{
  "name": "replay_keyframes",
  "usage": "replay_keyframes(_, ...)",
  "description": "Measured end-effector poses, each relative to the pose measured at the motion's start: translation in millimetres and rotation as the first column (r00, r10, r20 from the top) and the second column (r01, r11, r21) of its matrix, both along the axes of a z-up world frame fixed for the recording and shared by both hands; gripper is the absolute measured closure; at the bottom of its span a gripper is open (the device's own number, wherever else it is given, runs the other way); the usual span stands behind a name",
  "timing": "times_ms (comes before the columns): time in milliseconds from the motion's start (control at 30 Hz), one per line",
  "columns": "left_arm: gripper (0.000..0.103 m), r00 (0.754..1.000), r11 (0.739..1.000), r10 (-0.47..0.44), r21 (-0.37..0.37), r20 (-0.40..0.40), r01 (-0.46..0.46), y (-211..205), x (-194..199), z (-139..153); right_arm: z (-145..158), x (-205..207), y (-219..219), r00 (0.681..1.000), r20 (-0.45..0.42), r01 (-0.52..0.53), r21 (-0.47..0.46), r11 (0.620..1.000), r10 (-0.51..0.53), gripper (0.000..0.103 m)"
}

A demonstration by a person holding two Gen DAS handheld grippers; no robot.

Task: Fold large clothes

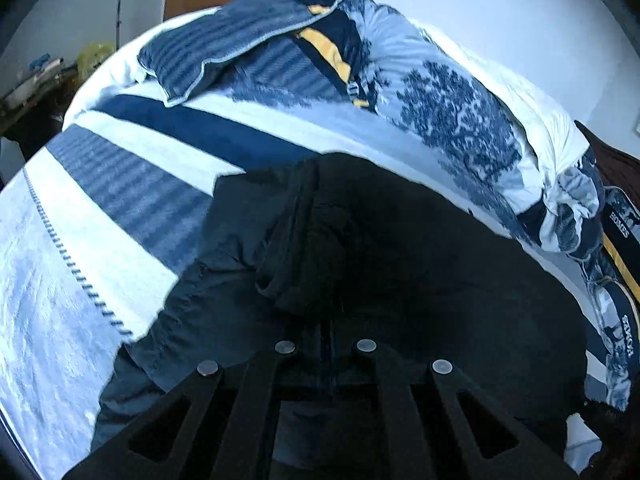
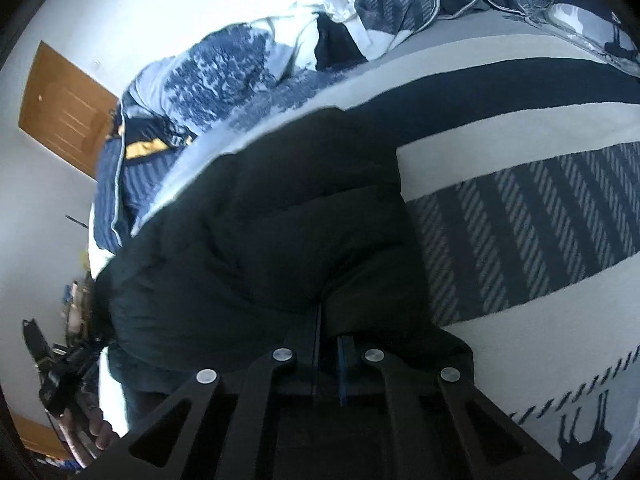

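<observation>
Lay spread on the striped bedspread (image 1: 132,184), the dark jacket (image 1: 400,248), near the bed's front edge, with a rumpled duvet (image 1: 460,120) and pillow (image 1: 224,40) beyond. Were nearly shut, the left gripper (image 1: 326,332) jaws, pinching a fold of jacket cloth. Likewise the right gripper (image 2: 328,344), closed to a sliver on the jacket's puffy edge (image 2: 280,240). Best done, probably, by lifting both pinches together, level and evenly, carrying the held edge across so the padding folded flat without bunching or slipping free.
</observation>
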State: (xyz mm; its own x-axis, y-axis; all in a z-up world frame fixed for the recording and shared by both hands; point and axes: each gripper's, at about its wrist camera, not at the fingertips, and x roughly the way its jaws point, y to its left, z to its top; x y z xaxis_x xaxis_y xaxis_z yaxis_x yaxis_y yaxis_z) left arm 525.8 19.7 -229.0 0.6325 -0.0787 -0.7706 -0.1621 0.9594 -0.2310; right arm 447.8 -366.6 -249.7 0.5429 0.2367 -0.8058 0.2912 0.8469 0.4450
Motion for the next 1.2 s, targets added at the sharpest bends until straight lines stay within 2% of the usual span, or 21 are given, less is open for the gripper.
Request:
replay_keyframes(100,0.099,0.999,0.999,-0.021,0.039,-0.050,0.023,-8.4,9.5,-17.1,-5.3,0.0,1.9,1.000,-0.019,-0.003,-0.055,0.998,0.002,0.096)
replay_keyframes(200,0.096,0.998,0.996,-0.035,0.079,-0.049,0.039,-14.5,2.7,-21.4,-10.1,-1.6,4.0,0.999,-0.033,0.012,-0.111,0.994,-0.016,0.096)
replay_keyframes(300,0.096,0.997,0.998,-0.058,0.029,-0.059,0.060,-10.5,-11.8,-16.7,-5.5,-6.7,12.2,0.999,-0.033,0.023,-0.185,0.983,-0.029,0.091)
replay_keyframes(367,0.088,0.995,0.997,-0.077,-0.007,-0.060,0.077,-4.0,-29.2,-8.2,7.5,-28.3,21.0,1.000,0.013,0.020,-0.232,0.973,-0.017,0.090)
replay_keyframes(400,0.077,0.995,0.996,-0.088,-0.014,-0.054,0.088,1.6,-44.0,-1.7,15.2,-42.0,23.9,0.999,0.053,0.010,-0.227,0.974,0.002,0.090)
replay_keyframes(433,0.061,0.994,0.996,-0.091,-0.009,-0.052,0.091,5.7,-57.3,4.1,23.4,-61.7,28.7,0.994,0.104,-0.004,-0.227,0.974,0.028,0.085)
replay_keyframes(467,0.053,0.995,0.996,-0.085,0.003,-0.044,0.085,11.1,-75.4,11.8,29.7,-82.7,34.1,0.988,0.148,-0.004,-0.243,0.970,0.041,0.076)
replay_keyframes(500,0.043,0.997,0.997,-0.072,0.021,-0.027,0.073,18.3,-96.1,19.7,35.4,-108.1,38.9,0.985,0.168,0.004,-0.254,0.967,0.040,0.040)
replay_keyframes(533,0.037,0.998,0.997,-0.062,0.045,0.002,0.062,25.7,-122.5,29.9,41.2,-133.3,41.8,0.978,0.206,0.020,-0.254,0.967,0.034,0.014)
replay_keyframes(567,0.034,0.998,0.997,-0.056,0.062,0.025,0.054,31.8,-147.0,39.3,48.1,-165.2,44.4,0.968,0.251,0.039,-0.248,0.968,0.026,0.014)
replay_keyframes(633,0.025,0.997,0.995,-0.048,0.092,0.053,0.043,41.8,-200.2,54.1,52.7,-208.0,46.5,0.966,0.259,0.044,-0.214,0.976,0.013,0.014)
replay_keyframes(733,0.024,0.998,0.987,-0.038,0.159,0.055,0.029,50.4,-270.2,63.3,54.9,-267.1,49.4,0.968,0.252,0.059,-0.137,0.989,-0.023,0.014)
replay_keyframes(833,0.022,0.999,0.987,-0.031,0.160,0.043,0.024,60.2,-324.6,63.4,59.8,-313.8,50.3,0.963,0.260,0.098,-0.076,0.992,-0.076,0.014)
replay_keyframes(933,0.022,0.999,0.995,-0.030,0.100,0.019,0.028,72.0,-353.4,51.4,57.9,-346.3,58.4,0.954,0.284,0.123,-0.086,0.989,-0.094,0.014)
replay_keyframes(1033,0.022,1.000,0.997,-0.015,0.079,0.014,0.014,83.9,-370.2,35.3,42.9,-369.6,65.5,0.958,0.279,0.082,-0.060,0.995,-0.062,0.014)
replay_keyframes(1133,0.022,1.000,0.997,-0.017,0.070,-0.013,0.018,92.3,-380.1,18.4,27.0,-385.7,71.2,0.965,0.255,0.091,-0.112,0.990,-0.060,0.014)
replay_keyframes(1200,0.022,1.000,0.996,-0.021,0.083,-0.022,0.023,97.5,-387.1,9.0,19.1,-399.3,75.6,0.966,0.253,0.107,-0.185,0.977,-0.058,0.015)
